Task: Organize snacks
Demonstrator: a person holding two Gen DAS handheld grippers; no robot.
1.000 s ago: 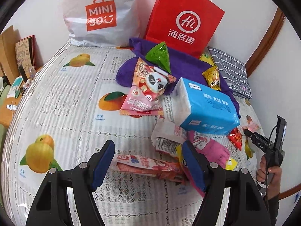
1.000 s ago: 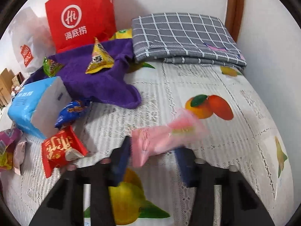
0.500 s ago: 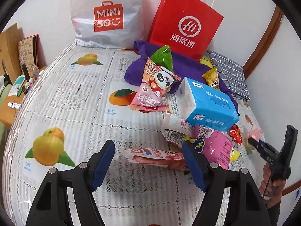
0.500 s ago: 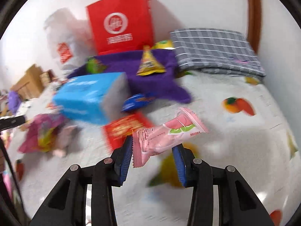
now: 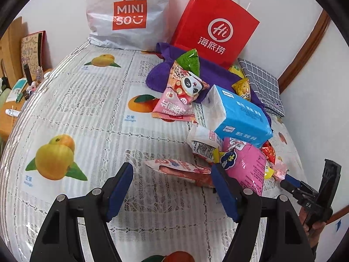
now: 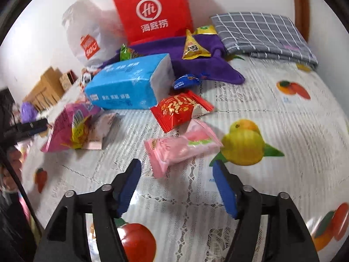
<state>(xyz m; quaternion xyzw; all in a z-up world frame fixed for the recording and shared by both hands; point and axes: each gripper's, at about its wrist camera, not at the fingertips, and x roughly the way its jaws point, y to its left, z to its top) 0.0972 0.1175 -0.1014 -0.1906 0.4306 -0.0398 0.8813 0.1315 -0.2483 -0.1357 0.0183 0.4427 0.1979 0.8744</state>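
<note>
Snacks lie scattered on a fruit-print tablecloth (image 5: 91, 109). My left gripper (image 5: 172, 187) is open and empty, with a long pink-red snack pack (image 5: 181, 170) just ahead between its fingers. My right gripper (image 6: 177, 185) is open; a pink snack packet (image 6: 181, 148) lies loose on the cloth just beyond its fingertips. A red packet (image 6: 181, 109) and a blue tissue pack (image 6: 128, 85) lie behind it. The right gripper also shows in the left wrist view (image 5: 290, 182) at the far right.
A red paper bag (image 5: 216, 32) and a white Miniso bag (image 5: 128, 15) stand at the back wall. A purple cloth (image 6: 196, 61) and grey checked cloth (image 6: 264, 35) lie near them. A pink bag (image 5: 244, 170), panda bag (image 5: 185, 87) and yellow triangular packet (image 6: 194, 45) sit in the pile.
My right gripper swung left toward the pile, then opened and let go of the pink packet, which now lies on the cloth. My left gripper pulled back a little, still open.
</note>
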